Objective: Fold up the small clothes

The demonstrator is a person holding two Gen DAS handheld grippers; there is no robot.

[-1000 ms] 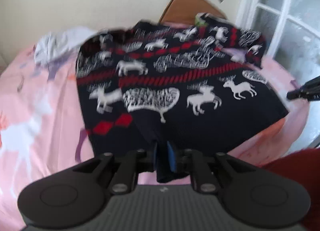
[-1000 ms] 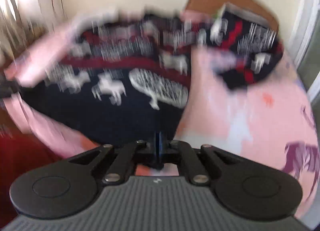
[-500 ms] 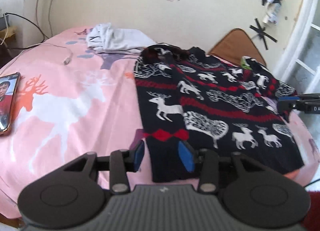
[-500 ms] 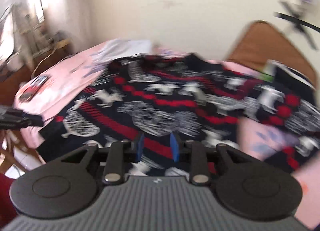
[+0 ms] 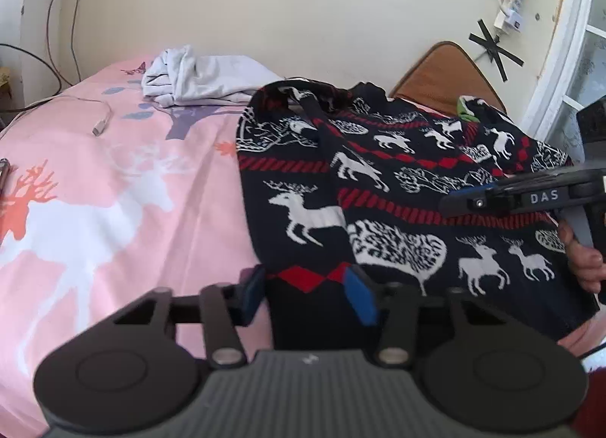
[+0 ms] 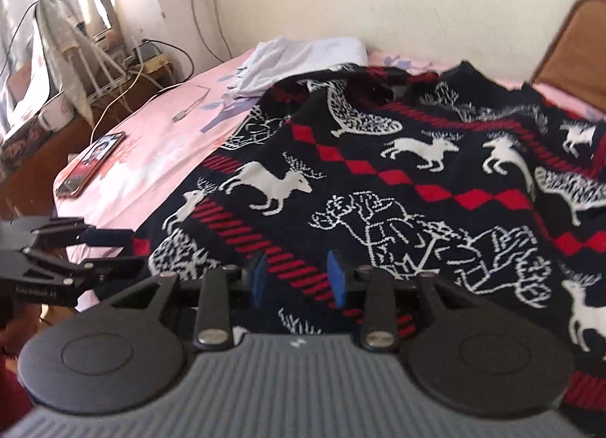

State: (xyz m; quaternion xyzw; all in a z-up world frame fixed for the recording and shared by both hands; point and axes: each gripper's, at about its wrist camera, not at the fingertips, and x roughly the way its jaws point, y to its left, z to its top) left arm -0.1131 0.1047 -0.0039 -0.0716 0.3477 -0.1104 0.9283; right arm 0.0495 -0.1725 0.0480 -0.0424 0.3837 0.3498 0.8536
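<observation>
A dark navy sweater [image 5: 378, 188] with white deer and red bands lies spread on the pink bed; it also fills the right wrist view [image 6: 378, 180]. My left gripper [image 5: 308, 292] is open, its blue pads either side of the sweater's near hem, holding nothing. My right gripper [image 6: 297, 279] is open just above the sweater's body, holding nothing. The right gripper also shows in the left wrist view [image 5: 522, 197] over the sweater's right side. The left gripper shows at the left edge of the right wrist view [image 6: 72, 256].
A pink bedsheet [image 5: 94, 210] with a white deer print covers the bed. A crumpled white garment [image 5: 200, 76] lies at the far side by the wall. A phone [image 6: 91, 163] and a cable [image 5: 100, 123] lie on the sheet. A brown headboard [image 5: 447, 70] stands behind.
Both grippers have opened and let go of the sweater, which now lies flat on the bed. Both have swung left; the right gripper has moved over the sweater.
</observation>
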